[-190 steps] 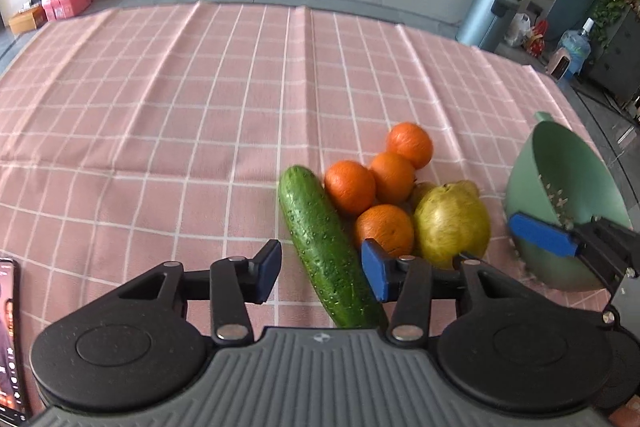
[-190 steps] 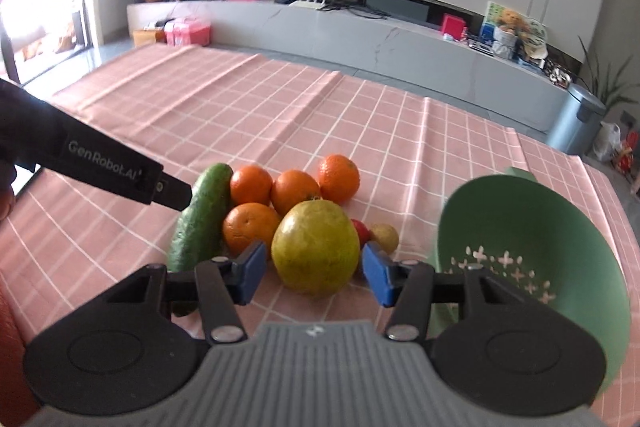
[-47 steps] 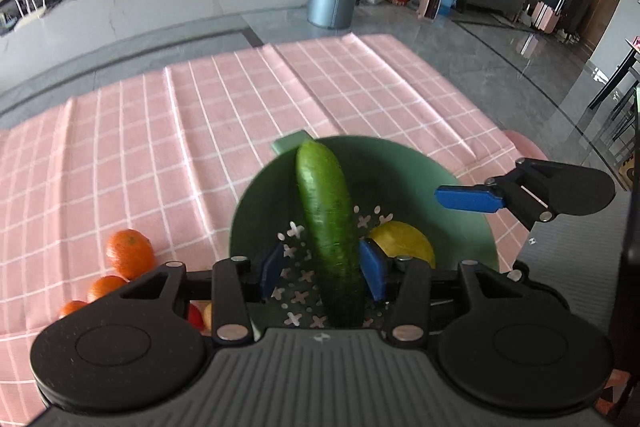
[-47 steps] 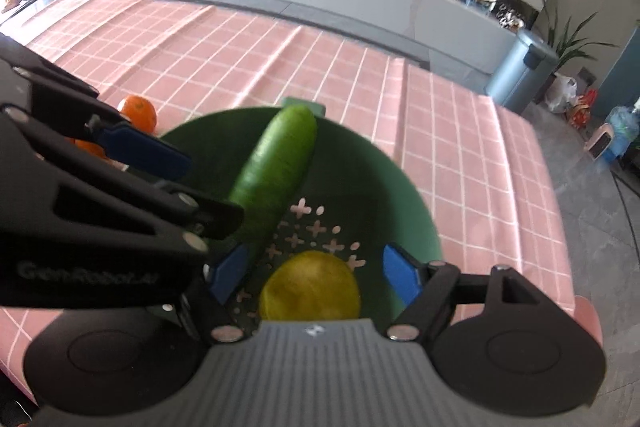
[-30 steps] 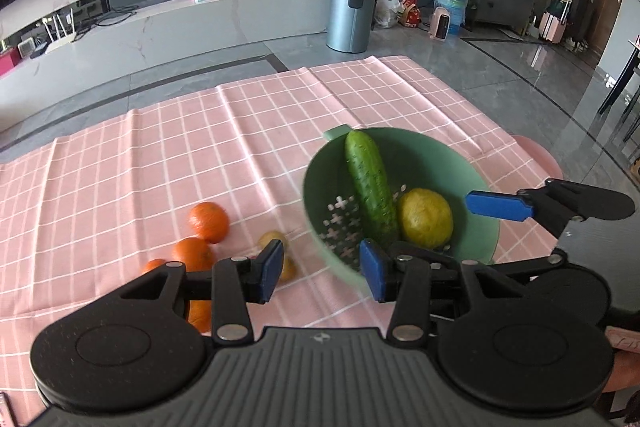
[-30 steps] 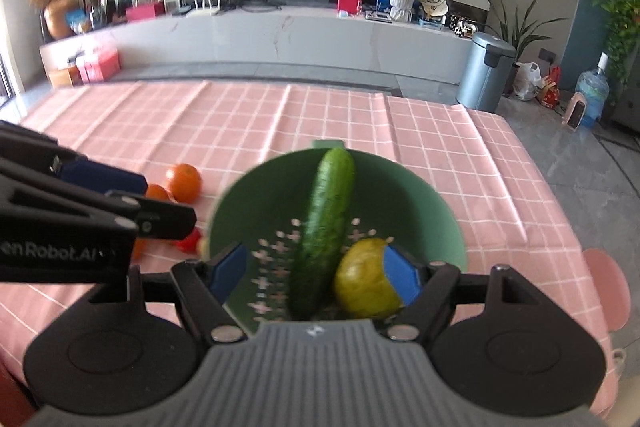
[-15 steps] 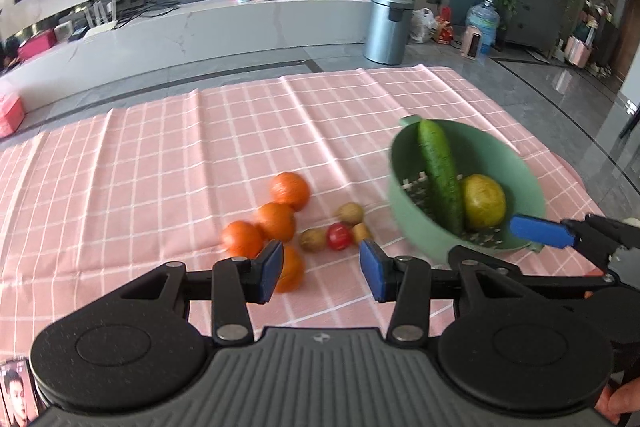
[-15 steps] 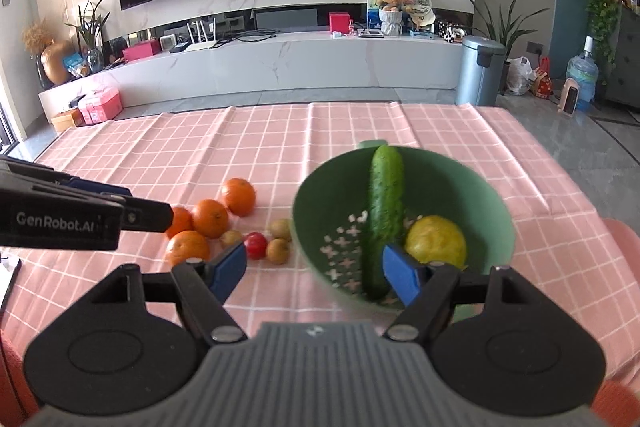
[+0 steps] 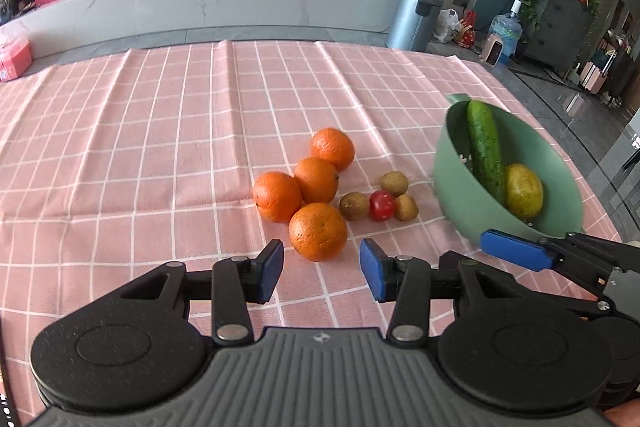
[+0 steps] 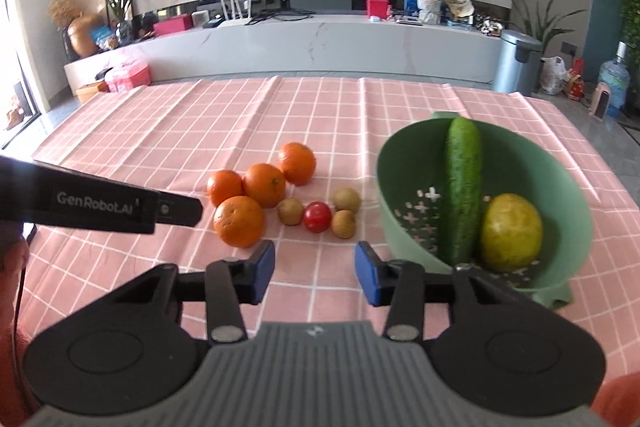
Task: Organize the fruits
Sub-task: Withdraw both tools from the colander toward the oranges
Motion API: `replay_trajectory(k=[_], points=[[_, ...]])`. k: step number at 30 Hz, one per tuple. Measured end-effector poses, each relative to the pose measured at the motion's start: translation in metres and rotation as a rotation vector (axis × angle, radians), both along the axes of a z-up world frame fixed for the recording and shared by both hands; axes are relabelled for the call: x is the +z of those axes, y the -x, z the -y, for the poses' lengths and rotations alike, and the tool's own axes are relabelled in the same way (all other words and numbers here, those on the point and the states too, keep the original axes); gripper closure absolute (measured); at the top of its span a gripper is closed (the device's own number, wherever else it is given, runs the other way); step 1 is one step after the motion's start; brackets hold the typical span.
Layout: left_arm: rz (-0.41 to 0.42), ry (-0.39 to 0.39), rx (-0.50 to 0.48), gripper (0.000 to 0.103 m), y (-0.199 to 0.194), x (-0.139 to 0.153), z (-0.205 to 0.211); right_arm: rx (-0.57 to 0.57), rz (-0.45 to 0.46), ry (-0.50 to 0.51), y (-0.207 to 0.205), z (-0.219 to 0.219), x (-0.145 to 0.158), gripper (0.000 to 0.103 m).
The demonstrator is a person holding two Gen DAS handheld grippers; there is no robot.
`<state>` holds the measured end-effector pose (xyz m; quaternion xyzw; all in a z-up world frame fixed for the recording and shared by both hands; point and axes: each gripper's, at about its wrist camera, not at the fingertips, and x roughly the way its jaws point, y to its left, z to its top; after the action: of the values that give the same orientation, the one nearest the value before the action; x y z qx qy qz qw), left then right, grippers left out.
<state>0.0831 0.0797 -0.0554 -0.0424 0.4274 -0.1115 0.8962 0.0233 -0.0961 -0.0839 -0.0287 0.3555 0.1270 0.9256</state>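
Several oranges (image 9: 318,230) (image 10: 239,221) lie on the pink checked cloth, with three small brown fruits (image 9: 353,205) (image 10: 291,211) and a red cherry tomato (image 9: 382,205) (image 10: 317,217) beside them. A green colander bowl (image 9: 460,203) (image 10: 404,227) at the right holds a cucumber (image 9: 485,149) (image 10: 463,187) and a yellow-green fruit (image 9: 523,191) (image 10: 511,231). My left gripper (image 9: 321,270) is open and empty, just short of the nearest orange. My right gripper (image 10: 315,271) is open and empty, near the small fruits and the bowl's left side.
The pink cloth (image 9: 160,131) covers the table, whose right edge runs close behind the bowl. A grey bin (image 9: 414,17) and a long white counter (image 10: 280,47) stand beyond the table. A phone edge (image 9: 6,407) shows at the lower left.
Both grippers have pulled back from the bowl and swung left towards the loose fruit. The cucumber and the yellow-green fruit stay in the bowl.
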Motion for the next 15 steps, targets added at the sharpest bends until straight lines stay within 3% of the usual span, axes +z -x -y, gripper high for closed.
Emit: replay_trajectory(k=[8, 15], points=[[-0.034, 0.056, 0.044, 0.043, -0.020, -0.022, 0.003, 0.042, -0.028, 0.071, -0.025, -0.014, -0.027, 0.070], [-0.072, 0.025, 0.058, 0.041, -0.034, -0.042, 0.012, 0.051, -0.039, 0.082, -0.037, -0.016, -0.040, 0.070]])
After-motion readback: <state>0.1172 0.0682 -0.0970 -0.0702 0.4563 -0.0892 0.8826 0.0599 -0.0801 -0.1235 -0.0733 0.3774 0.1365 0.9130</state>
